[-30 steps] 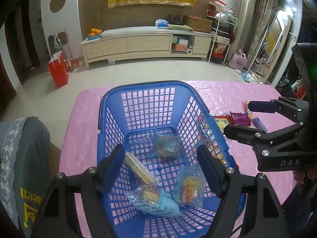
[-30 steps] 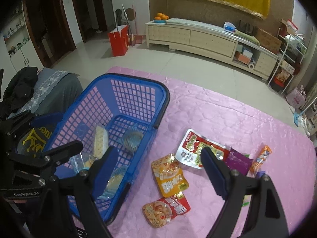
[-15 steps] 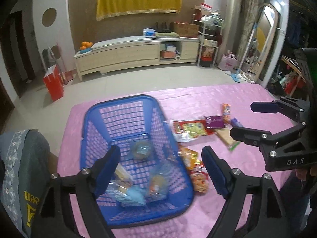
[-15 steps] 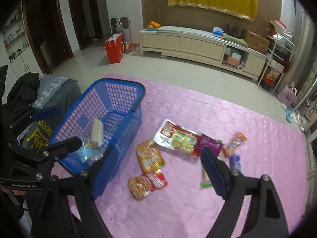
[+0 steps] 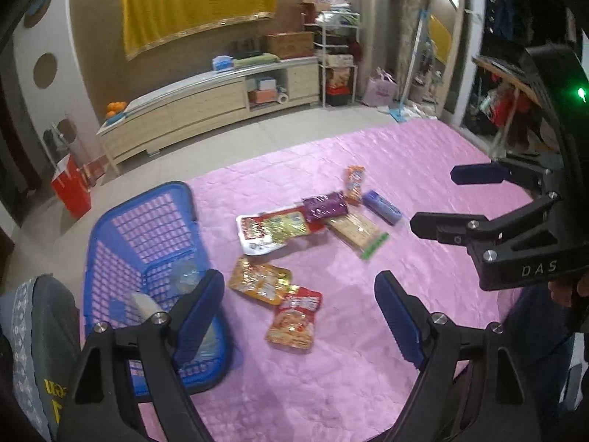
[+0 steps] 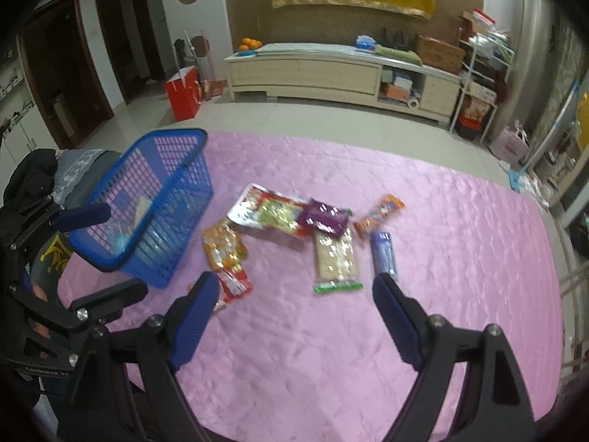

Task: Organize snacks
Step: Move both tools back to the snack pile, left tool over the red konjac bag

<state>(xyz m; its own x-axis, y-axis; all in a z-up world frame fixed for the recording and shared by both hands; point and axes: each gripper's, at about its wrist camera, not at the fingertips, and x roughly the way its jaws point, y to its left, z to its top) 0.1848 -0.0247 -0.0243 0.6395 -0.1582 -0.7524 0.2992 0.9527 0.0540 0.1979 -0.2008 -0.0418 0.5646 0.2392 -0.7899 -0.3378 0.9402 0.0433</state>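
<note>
A blue basket (image 5: 147, 228) (image 6: 162, 184) stands at the left of the pink table (image 5: 331, 368) (image 6: 441, 258), with a few wrapped snacks in it. Several snack packets lie loose beside it: a red-and-white pack (image 5: 272, 230) (image 6: 268, 210), a purple one (image 5: 325, 204) (image 6: 325, 219), an orange stick (image 5: 355, 180) (image 6: 379, 215), a blue one (image 5: 381, 206) (image 6: 383, 254), a cracker pack (image 5: 355, 230) (image 6: 335, 261), an orange pouch (image 5: 259, 280) (image 6: 222, 245) and a red pouch (image 5: 294, 318) (image 6: 233, 283). My left gripper (image 5: 300, 298) is open and empty above the table. My right gripper (image 6: 292, 298) is open and empty, raised over the table's front.
A dark jacket on a chair (image 5: 33, 331) (image 6: 44, 176) sits at the table's left edge. Beyond the table are a tiled floor, a long TV cabinet (image 5: 206, 107) (image 6: 331, 70) and a red bag (image 5: 71, 191) (image 6: 183, 92).
Both grippers have pulled back and up from the basket and swung right. The loose packets on the table have come into full view. Both stay open and empty.
</note>
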